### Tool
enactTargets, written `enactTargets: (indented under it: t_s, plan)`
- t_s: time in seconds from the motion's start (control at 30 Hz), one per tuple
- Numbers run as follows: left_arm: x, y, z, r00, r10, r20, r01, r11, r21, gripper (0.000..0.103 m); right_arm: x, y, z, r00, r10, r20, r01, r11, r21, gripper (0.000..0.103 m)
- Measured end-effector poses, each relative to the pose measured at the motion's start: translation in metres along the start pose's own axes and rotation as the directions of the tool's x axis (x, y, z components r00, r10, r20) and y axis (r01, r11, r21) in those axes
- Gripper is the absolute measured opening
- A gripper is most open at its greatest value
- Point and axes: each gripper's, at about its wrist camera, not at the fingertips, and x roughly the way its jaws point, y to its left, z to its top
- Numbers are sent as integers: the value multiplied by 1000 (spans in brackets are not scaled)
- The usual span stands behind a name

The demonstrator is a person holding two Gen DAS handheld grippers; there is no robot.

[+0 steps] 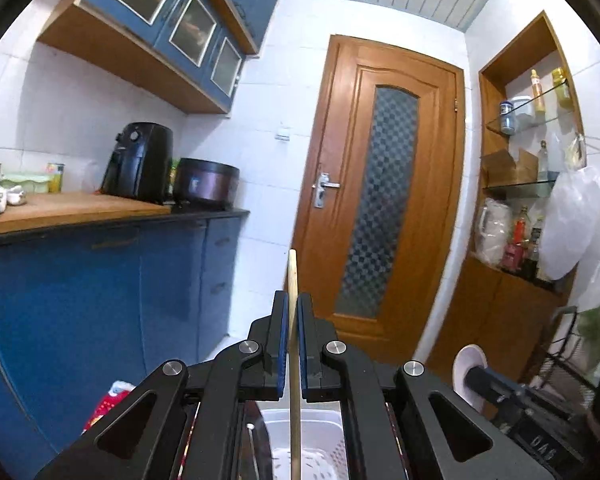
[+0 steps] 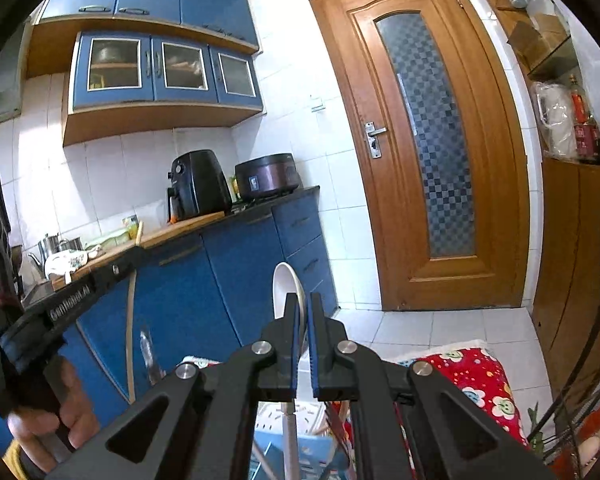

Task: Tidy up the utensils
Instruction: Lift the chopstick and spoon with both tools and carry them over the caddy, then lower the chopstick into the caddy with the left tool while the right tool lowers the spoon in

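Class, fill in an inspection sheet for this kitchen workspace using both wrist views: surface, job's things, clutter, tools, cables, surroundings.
Surface: wooden countertop over blue cabinets; white tiled floor.
Job's things: wooden chopstick upright in the left tool; white spoon upright in the right tool; white slotted basket below.
Clutter: black air fryer, dark rice cooker, teapot, red floral cloth.
Tools: left tool shut on the chopstick; right tool shut on the spoon.
Cables: nothing seen.
Surroundings: wooden door, closed; shelf niche with bottles.
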Motion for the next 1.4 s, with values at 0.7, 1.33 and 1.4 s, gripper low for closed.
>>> enactTargets:
  t_s: [0.7,1.33,1.4]
  plan:
    - [3,10,-42,999,44,26,-44,999,4,4,11,6,-34,996,-31,88,37,997,-67,6]
    - [-21,12,-45,1000,2,17,-2,1000,5,4,-20,11,-29,997,-4,78,8,999,-54,28]
    - [-24,11,-44,1000,-9,11,9,1000,10,4,-25,12,-27,997,-2,81,6,998,-55,29]
